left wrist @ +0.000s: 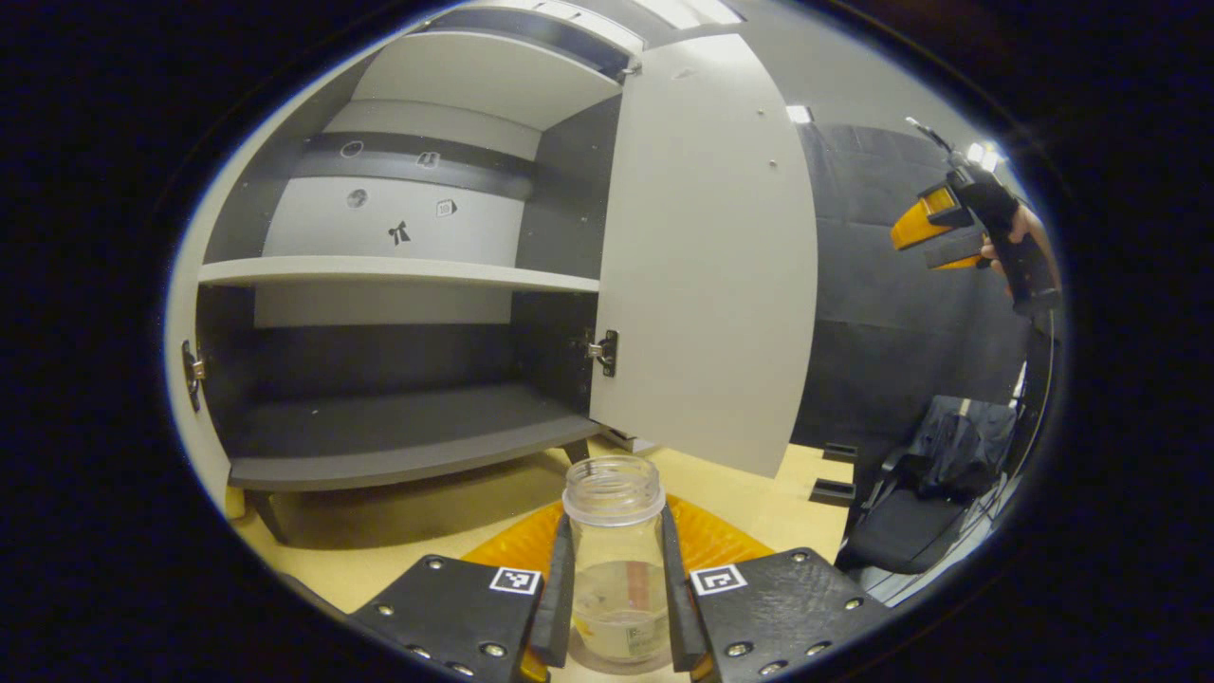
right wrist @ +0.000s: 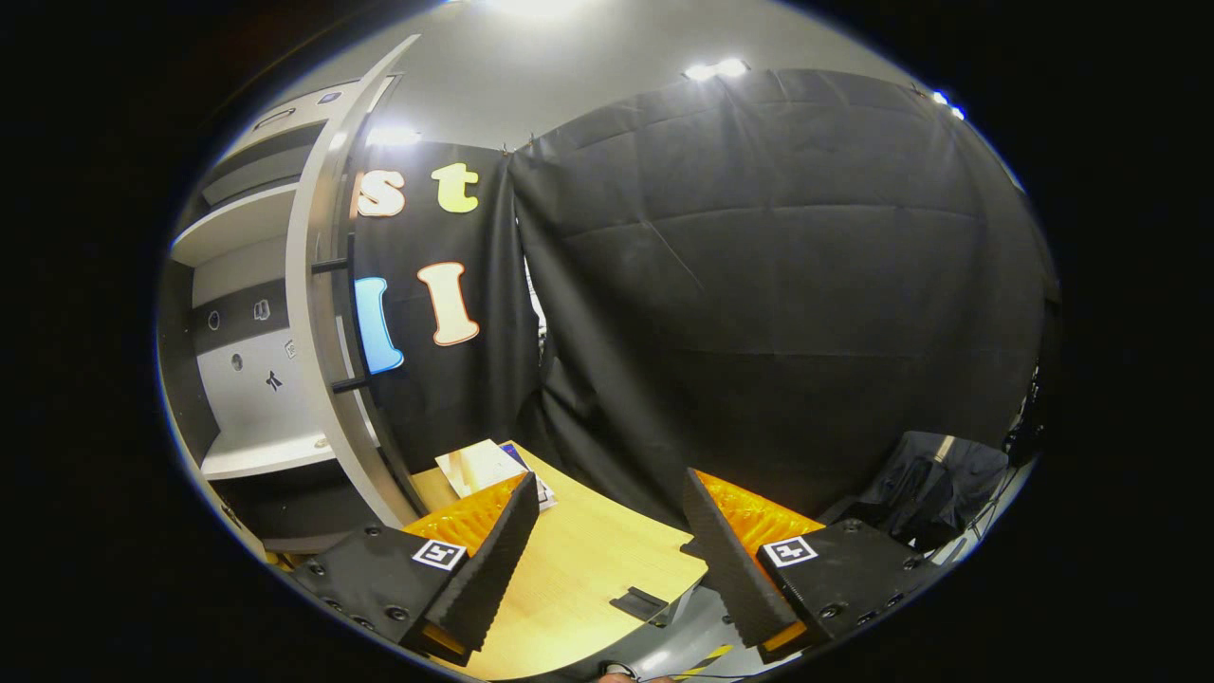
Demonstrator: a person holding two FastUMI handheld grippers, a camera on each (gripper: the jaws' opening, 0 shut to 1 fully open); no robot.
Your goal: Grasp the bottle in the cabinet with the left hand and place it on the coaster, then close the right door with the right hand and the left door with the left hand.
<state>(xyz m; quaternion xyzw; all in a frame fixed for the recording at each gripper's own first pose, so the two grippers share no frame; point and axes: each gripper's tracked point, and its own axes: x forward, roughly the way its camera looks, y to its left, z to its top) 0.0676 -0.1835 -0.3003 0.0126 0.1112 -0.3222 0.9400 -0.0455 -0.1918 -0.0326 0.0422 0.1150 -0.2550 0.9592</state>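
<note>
Recording booth, black cloth wall (right wrist: 778, 285), cabinet (left wrist: 408, 285)

One bottle (left wrist: 616, 560), one cabinet (left wrist: 398, 285) with one open door (left wrist: 707, 256) in sight, two grippers (left wrist: 616, 607) (right wrist: 607, 560), one table (right wrist: 588, 579).

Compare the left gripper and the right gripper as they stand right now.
The left gripper is shut on the clear bottle, one finger on each side of it; the right gripper is open and holds nothing. The left gripper is low over the wooden table, facing the open cabinet; the right gripper is raised, beside the open right door. Both have black fingers with orange parts and square markers.
</note>
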